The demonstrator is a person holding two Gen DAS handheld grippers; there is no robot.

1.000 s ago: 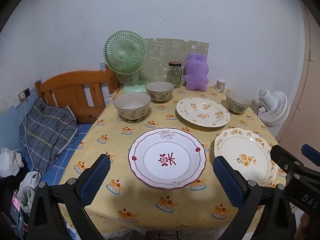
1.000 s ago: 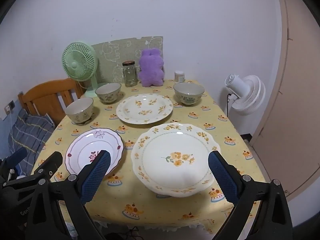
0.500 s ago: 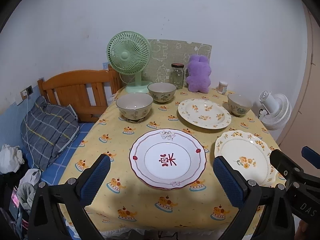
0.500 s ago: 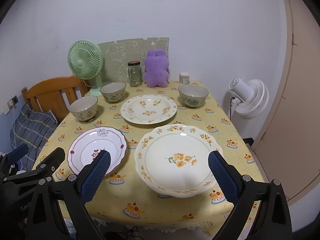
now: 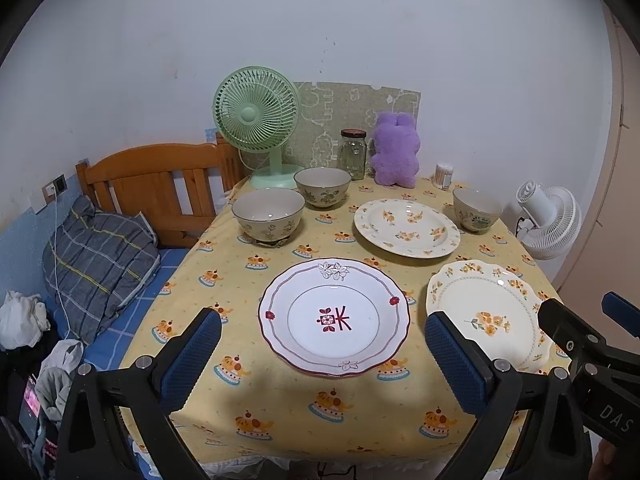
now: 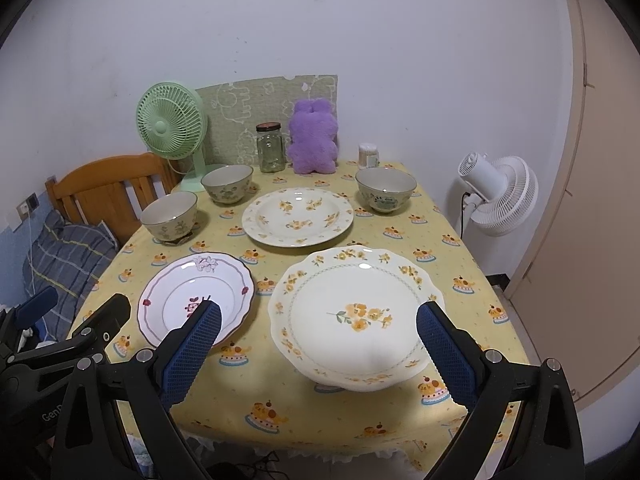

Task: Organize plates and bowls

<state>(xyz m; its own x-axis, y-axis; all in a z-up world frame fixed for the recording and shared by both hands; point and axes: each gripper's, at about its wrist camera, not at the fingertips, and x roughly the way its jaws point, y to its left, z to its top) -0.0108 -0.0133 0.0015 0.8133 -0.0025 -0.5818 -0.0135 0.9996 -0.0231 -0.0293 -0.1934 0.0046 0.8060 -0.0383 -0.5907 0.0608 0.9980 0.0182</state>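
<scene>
Three plates and three bowls sit on a yellow-clothed table [image 5: 280, 400]. A white plate with a red rim [image 5: 334, 316] [image 6: 196, 296] lies front left. A cream scalloped plate with orange flowers [image 6: 354, 316] [image 5: 486, 312] lies front right. Behind them is a round flowered plate [image 6: 298, 216] [image 5: 406, 228]. Two bowls [image 5: 269, 214] [image 5: 322, 187] stand at the back left, a third bowl [image 6: 386, 190] [image 5: 477, 209] at the back right. My left gripper [image 5: 320, 360] hovers open before the red-rimmed plate. My right gripper [image 6: 318, 354] hovers open before the scalloped plate. Both hold nothing.
Along the table's back edge stand a green fan [image 6: 172, 128], a glass jar [image 6: 272, 152], a purple plush toy [image 6: 314, 142] and a small white container [image 6: 368, 154]. A white floor fan [image 6: 500, 196] stands right of the table. A wooden bed frame [image 5: 160, 184] with bedding lies left.
Both grippers have drawn back and risen slightly, so the table looks a little farther away. Plates and bowls have not moved.
</scene>
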